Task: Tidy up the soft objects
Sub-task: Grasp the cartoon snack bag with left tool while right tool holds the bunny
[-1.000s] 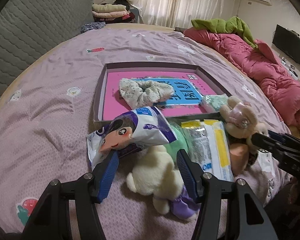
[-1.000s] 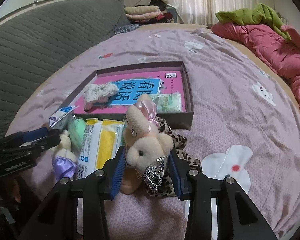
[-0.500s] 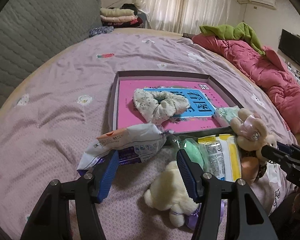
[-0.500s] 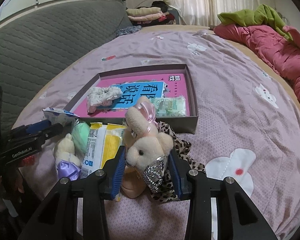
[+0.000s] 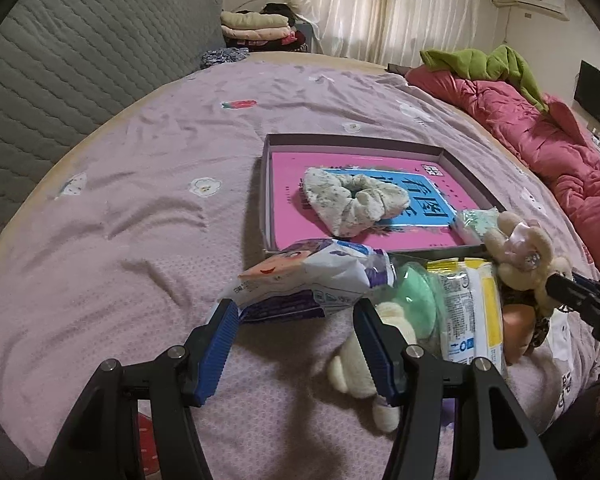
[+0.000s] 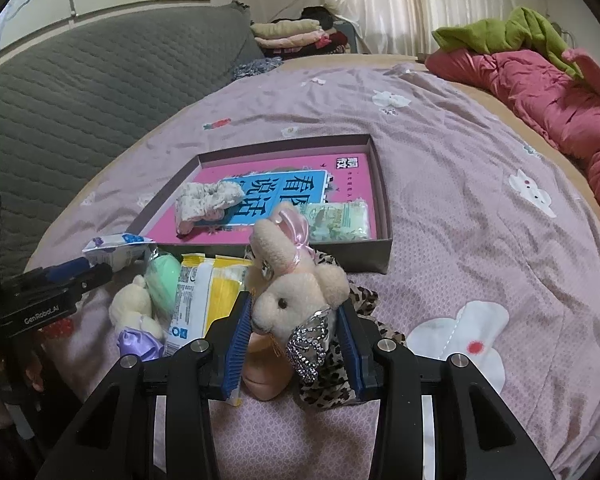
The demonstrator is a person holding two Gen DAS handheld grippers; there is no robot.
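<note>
Plush rabbit [image 6: 296, 300] between right tongs [image 6: 296, 344]

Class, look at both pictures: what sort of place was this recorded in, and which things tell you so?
Most likely a bedroom in a home. The items lie on a bed with a lilac cartoon-print sheet, a pink quilt is bunched at its edge, and folded clothes are stacked near the curtained window.
</note>
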